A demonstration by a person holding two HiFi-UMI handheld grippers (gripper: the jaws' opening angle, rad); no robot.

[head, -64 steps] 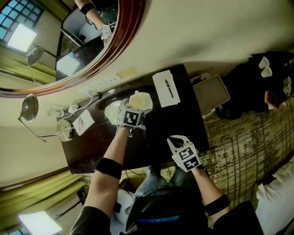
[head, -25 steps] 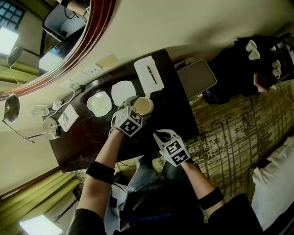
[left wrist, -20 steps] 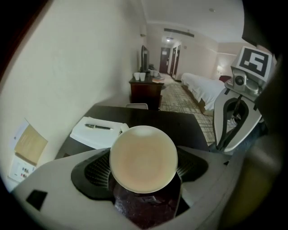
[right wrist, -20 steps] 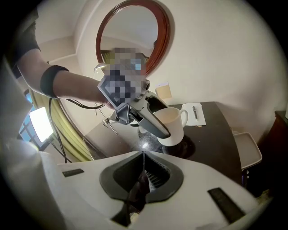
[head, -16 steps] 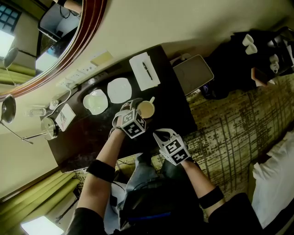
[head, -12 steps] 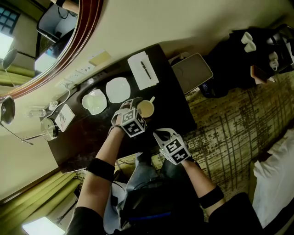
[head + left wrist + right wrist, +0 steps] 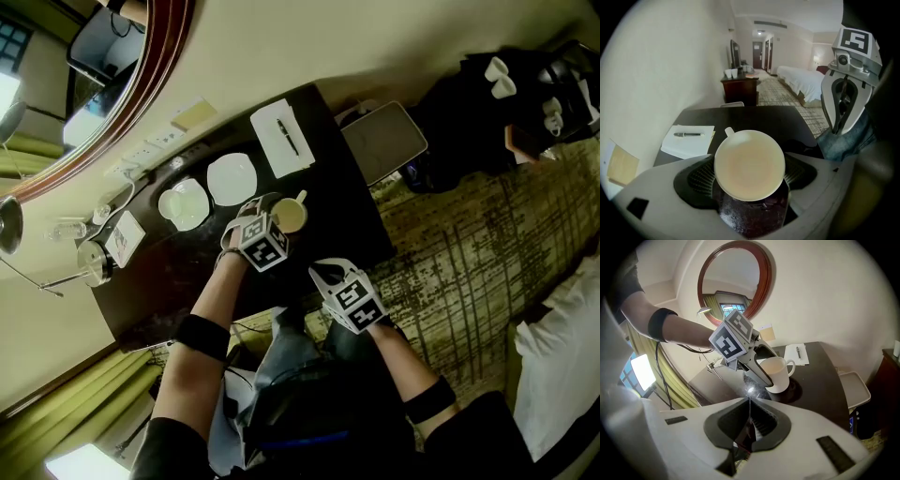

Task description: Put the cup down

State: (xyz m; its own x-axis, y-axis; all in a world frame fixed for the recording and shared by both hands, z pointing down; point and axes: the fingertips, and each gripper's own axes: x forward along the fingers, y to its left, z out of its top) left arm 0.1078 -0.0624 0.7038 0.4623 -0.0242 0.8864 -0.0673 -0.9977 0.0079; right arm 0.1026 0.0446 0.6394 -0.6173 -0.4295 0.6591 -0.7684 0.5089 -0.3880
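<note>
A white cup (image 7: 293, 216) with a handle stands upright on the dark table (image 7: 347, 220), its base on the tabletop in the right gripper view (image 7: 778, 375). My left gripper (image 7: 283, 221) reaches steeply down with a jaw on each side of the cup (image 7: 749, 164), pads against its wall, shut on it. The left gripper also shows in the right gripper view (image 7: 761, 370). My right gripper (image 7: 321, 274) hovers at the table's near edge, shut with nothing in it (image 7: 749, 420).
Two white saucers (image 7: 230, 178) (image 7: 183, 203) lie to the cup's left. A notepad with a pen (image 7: 281, 138) lies by the wall. A grey tray (image 7: 383, 142) sits off the table's right end. A card (image 7: 124, 239) and a glass jar (image 7: 91, 262) stand at the far left.
My left gripper has carried the cup away from the saucers toward the table's near side and lowered it onto the tabletop. The right gripper has stayed shut at the table edge.
</note>
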